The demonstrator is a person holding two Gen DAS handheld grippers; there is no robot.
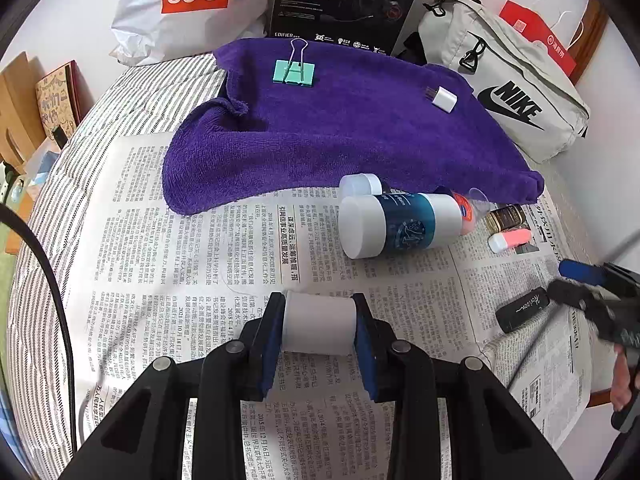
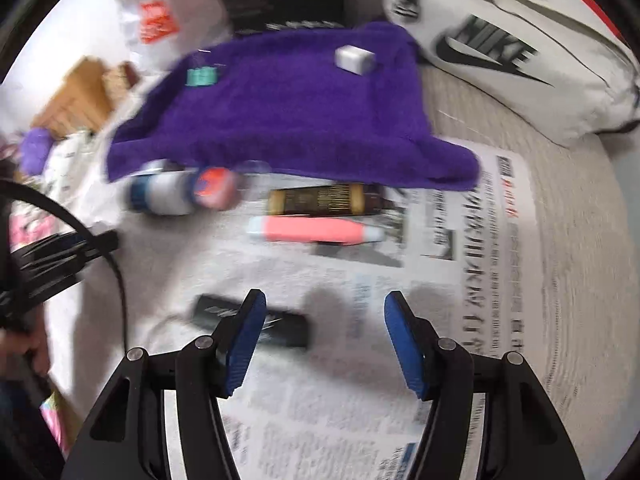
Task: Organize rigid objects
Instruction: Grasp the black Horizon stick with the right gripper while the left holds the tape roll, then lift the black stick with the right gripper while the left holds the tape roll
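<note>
My left gripper (image 1: 319, 322) is shut on a white cylinder (image 1: 320, 320) and holds it over the newspaper (image 1: 180, 240). Ahead lie a white and teal bottle (image 1: 396, 226), a small white jar (image 1: 360, 185), a brown tube (image 1: 505, 216) and a pink tube (image 1: 512, 239). A teal binder clip (image 1: 295, 71) and a white charger plug (image 1: 443, 99) rest on the purple towel (image 1: 340, 132). My right gripper (image 2: 325, 334) is open and empty, just right of a black stick (image 2: 280, 322) on the newspaper. The right wrist view is blurred; the pink tube (image 2: 316, 230) and brown tube (image 2: 320, 199) lie ahead.
A grey Nike bag (image 1: 516, 92) lies at the right behind the towel. A Miniso bag (image 1: 188, 4) and a black Edifier box (image 1: 344, 0) stand at the back. Brown paper bags (image 1: 24, 108) stand at the far left. A black cable (image 1: 48, 280) runs down the left side.
</note>
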